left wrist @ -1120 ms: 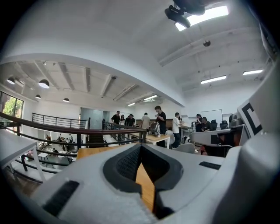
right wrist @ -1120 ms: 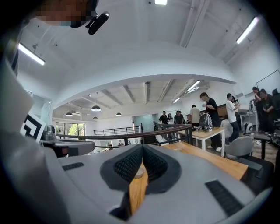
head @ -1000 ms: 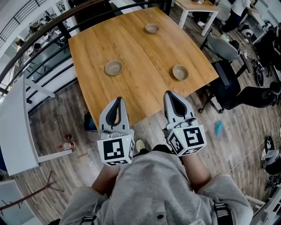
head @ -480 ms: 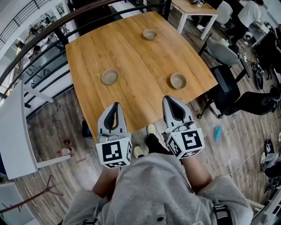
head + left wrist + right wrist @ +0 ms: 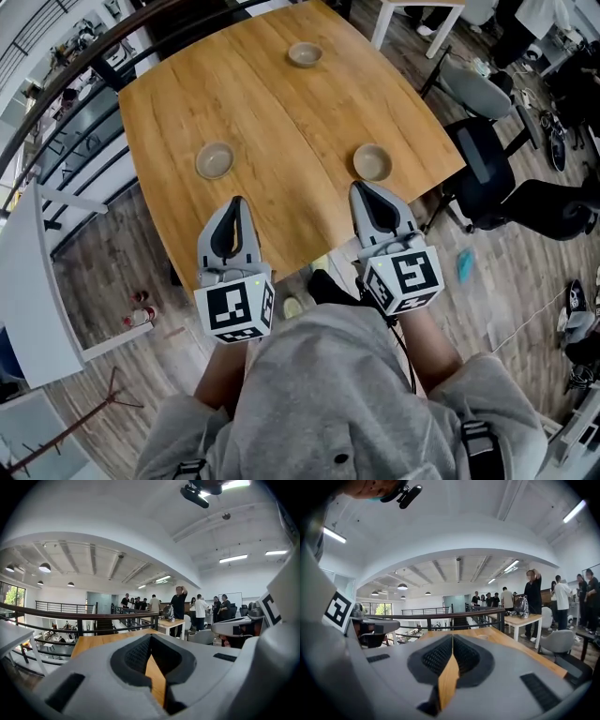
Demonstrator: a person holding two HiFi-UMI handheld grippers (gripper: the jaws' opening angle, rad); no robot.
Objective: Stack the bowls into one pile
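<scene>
Three small tan bowls sit well apart on the wooden table [image 5: 272, 122], none stacked yet. The far bowl [image 5: 305, 53] is near the top of the head view. The left bowl [image 5: 215, 160] lies left of centre, and the right bowl [image 5: 372, 162] lies right of centre, close to the table's edge. Both tools hang over the table's near edge in the lower half of the frame. The left gripper [image 5: 235, 204] is below the left bowl, and the right gripper [image 5: 366, 191] has its tips just short of the right bowl. Each gripper's own view shows the ribbed pads meeting at the tips, with only a sliver of tabletop visible behind them. Both sets of jaws are therefore closed and hold nothing, and they must open before any pick. The bowls look rigid and shallow with a thin rim, and probably light. From this height the material is hard to tell, but they may be ceramic or glazed stoneware, which would be smooth and could chip if dropped or knocked together. The best hold seems to be on the rim, one jaw inside the wall and one outside. A bowl held that way should be kept level and lowered gently into the next one, not released from above.
</scene>
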